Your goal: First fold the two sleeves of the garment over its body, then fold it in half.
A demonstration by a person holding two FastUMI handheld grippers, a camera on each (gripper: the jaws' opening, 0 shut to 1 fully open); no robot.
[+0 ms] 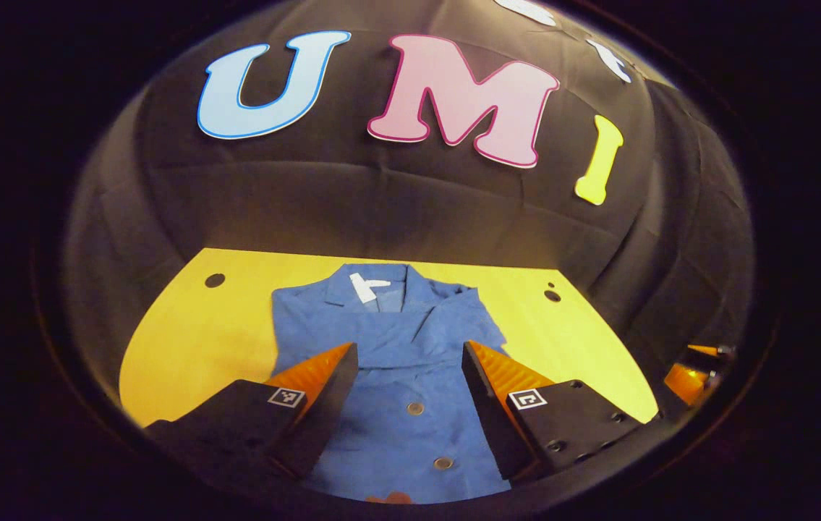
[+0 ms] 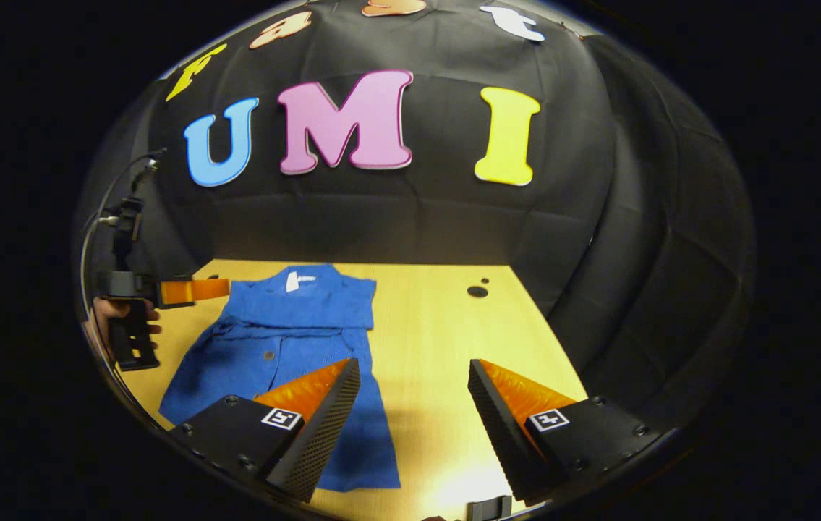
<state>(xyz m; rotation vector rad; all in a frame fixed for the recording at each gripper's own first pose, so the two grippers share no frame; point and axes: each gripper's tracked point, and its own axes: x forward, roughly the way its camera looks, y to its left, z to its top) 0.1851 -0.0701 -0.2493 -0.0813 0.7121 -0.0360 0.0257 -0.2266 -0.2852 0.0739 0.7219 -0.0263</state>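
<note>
A blue button-up shirt (image 1: 396, 405) lies flat on the yellow table (image 1: 193, 325), its collar toward the back wall. No sleeve sticks out sideways; cloth lies folded across the chest (image 2: 309, 304). My left gripper (image 1: 409, 347) hovers open over the middle of the shirt, with nothing between its fingers. In the right gripper view a hand holds that gripper (image 2: 189, 290) at the shirt's left shoulder. My right gripper (image 2: 413, 362) is open over bare table, at the right edge of the shirt's (image 2: 287, 362) lower part. It also appears at the far right as the right gripper (image 1: 692, 373).
The table (image 2: 446, 325) has small round holes near its back corners (image 1: 215, 280) (image 2: 477, 291). The black cloth wall rises right behind the table's far edge. Bare tabletop stretches to the right of the shirt.
</note>
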